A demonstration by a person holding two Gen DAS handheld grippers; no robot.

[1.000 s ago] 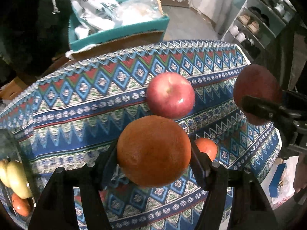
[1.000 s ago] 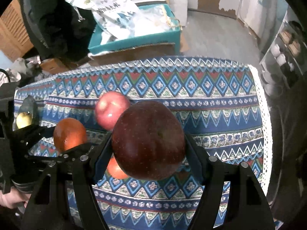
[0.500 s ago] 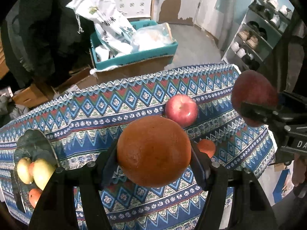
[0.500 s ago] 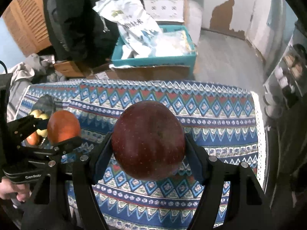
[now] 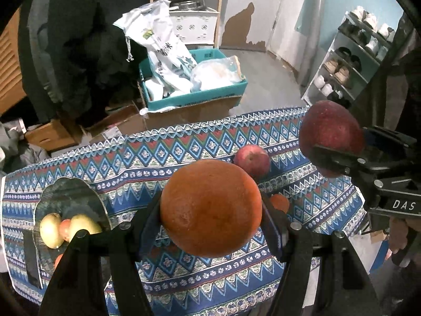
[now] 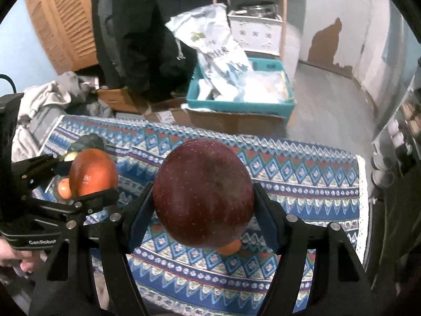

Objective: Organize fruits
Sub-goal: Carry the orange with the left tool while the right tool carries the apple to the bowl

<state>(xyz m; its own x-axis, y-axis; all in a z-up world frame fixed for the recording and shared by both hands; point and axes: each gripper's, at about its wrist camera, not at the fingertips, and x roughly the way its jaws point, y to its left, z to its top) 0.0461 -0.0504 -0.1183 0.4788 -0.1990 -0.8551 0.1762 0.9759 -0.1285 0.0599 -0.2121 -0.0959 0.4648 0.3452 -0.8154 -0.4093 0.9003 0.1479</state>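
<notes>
My left gripper (image 5: 210, 210) is shut on a large orange (image 5: 210, 208) and holds it high above the table. My right gripper (image 6: 202, 197) is shut on a dark red apple (image 6: 202, 194), also lifted; it shows at the right of the left wrist view (image 5: 330, 131). A lighter red apple (image 5: 251, 159) and a small orange fruit (image 5: 280, 202) lie on the patterned tablecloth (image 5: 184, 147). A dark glass plate (image 5: 68, 192) at the left holds yellow pears (image 5: 51, 229) and small orange fruits.
Beyond the table's far edge stand a teal crate (image 5: 194, 97) with white bags, cardboard boxes and dark hanging clothes. A shoe rack (image 5: 350, 58) stands at the right. The tablecloth's lace edge (image 6: 364, 184) marks the table's right side.
Both grippers have risen and pulled back from the table with their fruits. The plate with pears has come fully into view at the left.
</notes>
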